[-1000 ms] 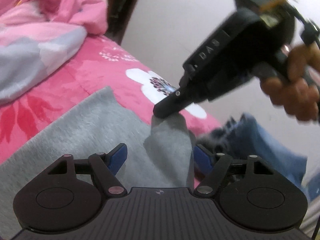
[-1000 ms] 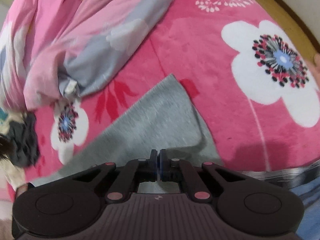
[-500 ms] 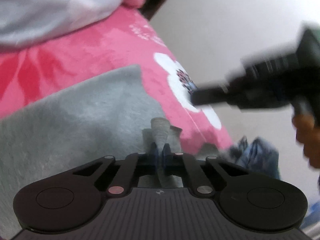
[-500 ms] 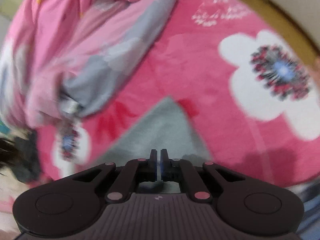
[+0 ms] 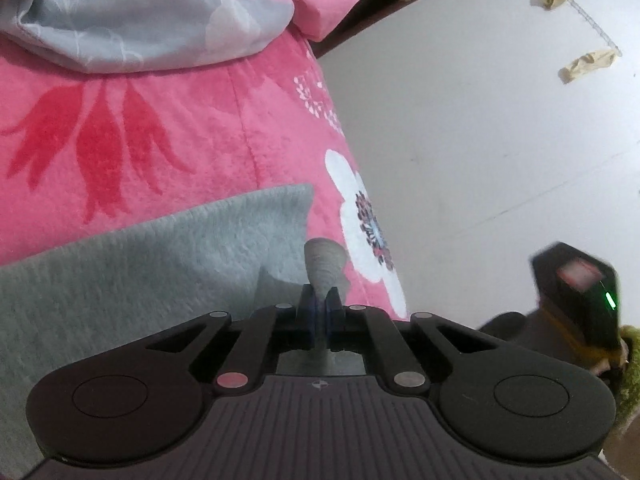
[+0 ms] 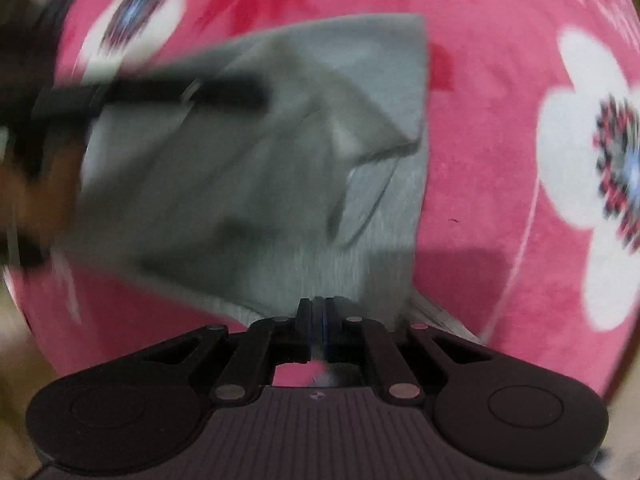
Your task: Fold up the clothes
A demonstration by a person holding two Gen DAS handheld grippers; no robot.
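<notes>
- The left gripper (image 5: 319,300) is clamped on a pinched-up tuft of the grey garment (image 5: 160,264), likely to carry that edge over into a fold.
- The right gripper (image 6: 318,312) grips the garment's near hem, jaws all but closed.
- The garment lies on the pink floral bedspread (image 5: 160,128); bunched bedding (image 5: 140,12) sits beyond it.

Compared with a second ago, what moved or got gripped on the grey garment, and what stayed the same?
The left gripper, open a second ago, has shut on a pinch of the grey garment. The right gripper stays shut on the garment's near edge, now seen from another angle. The pink floral blanket is unchanged.
</notes>
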